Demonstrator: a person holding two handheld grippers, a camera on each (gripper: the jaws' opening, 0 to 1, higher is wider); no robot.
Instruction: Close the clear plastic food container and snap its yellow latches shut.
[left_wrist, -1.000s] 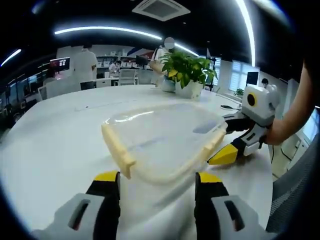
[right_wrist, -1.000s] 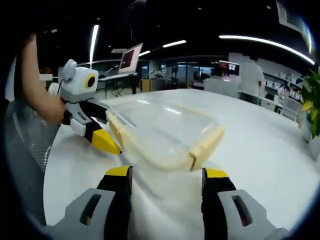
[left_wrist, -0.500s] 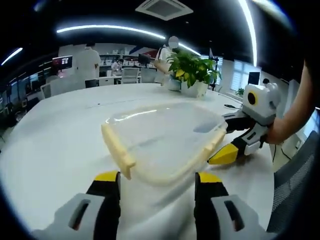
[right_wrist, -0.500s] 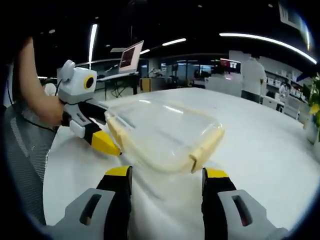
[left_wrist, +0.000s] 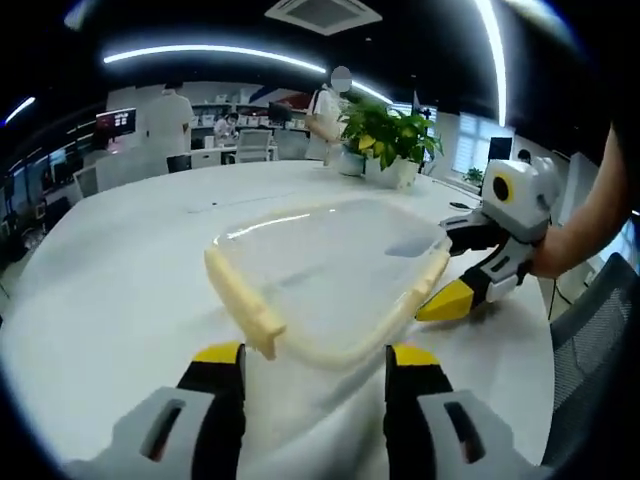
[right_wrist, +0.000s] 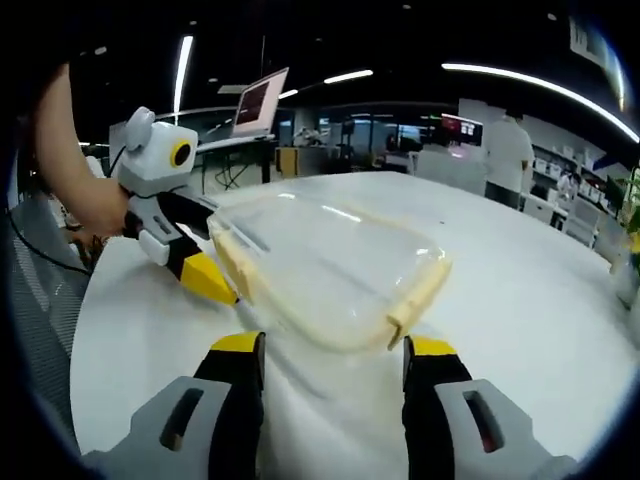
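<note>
The white table (left_wrist: 110, 280) is the biggest thing in front of me, smooth and matte with a rounded edge, and it runs wide and bare to the left in my left gripper view and to the right in my right gripper view (right_wrist: 540, 300). There is open surface all around the container, apart from where my tongs are.

The clear plastic food container (left_wrist: 330, 270) sits on the table between my two tongs, just ahead of both sets of jaws. It is a shallow, rounded-corner rectangle, glossy and see-through, with ceiling lights reflected on its top. In my right gripper view (right_wrist: 320, 265) it lies just beyond my jaw tips.

Pale yellow latches (left_wrist: 245, 300) run as long bars along its sides, and a second one (left_wrist: 425, 285) sits on the far side near my other tong.

My left gripper (left_wrist: 312, 360) is spread wide, yellow-tipped jaws gripping nothing. Seen from the right gripper view (right_wrist: 205, 278), its yellow tip sits against the container's latch side. My right gripper (right_wrist: 332, 350) is likewise spread and empty; in the left gripper view (left_wrist: 450, 300) its tip is just beside the container.

A leafy potted plant (left_wrist: 385, 135) stands well back on the table.
</note>
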